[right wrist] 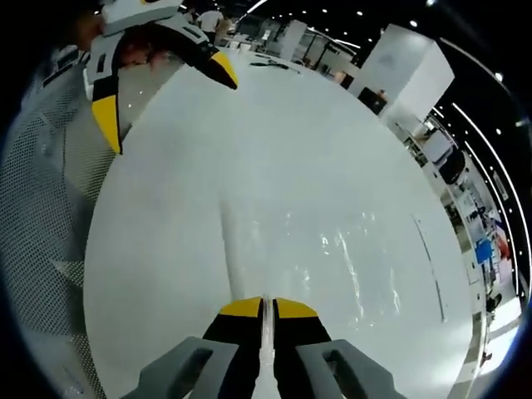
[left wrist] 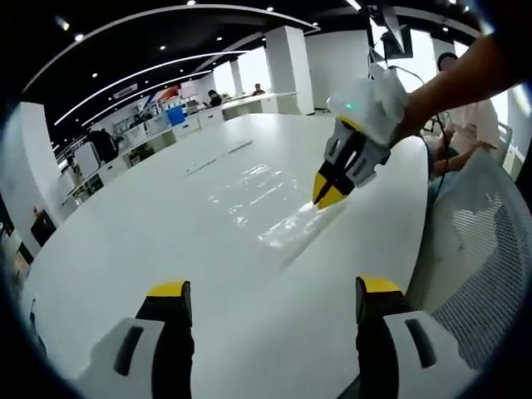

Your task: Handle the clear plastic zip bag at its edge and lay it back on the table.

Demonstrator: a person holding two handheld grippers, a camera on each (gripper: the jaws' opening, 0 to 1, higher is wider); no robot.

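The clear plastic zip bag (left wrist: 264, 198) lies flat on the white table (left wrist: 125, 241), glinting in the light. In the left gripper view my right gripper (left wrist: 331, 193) comes in from the right, its yellow tips shut on the bag's near edge and lifting it slightly. My left gripper (left wrist: 274, 291) stands open above the table, short of the bag. In the right gripper view the bag (right wrist: 332, 249) spreads ahead of my right gripper (right wrist: 264, 309), whose jaws pinch its edge. My left gripper (right wrist: 166, 98) hangs open at the upper left.
A grey mesh chair back (left wrist: 478, 274) stands at the table's curved edge, also seen as the mesh chair (right wrist: 41, 216). A thin strip (left wrist: 218, 157) lies farther along the table. People and desks are in the background.
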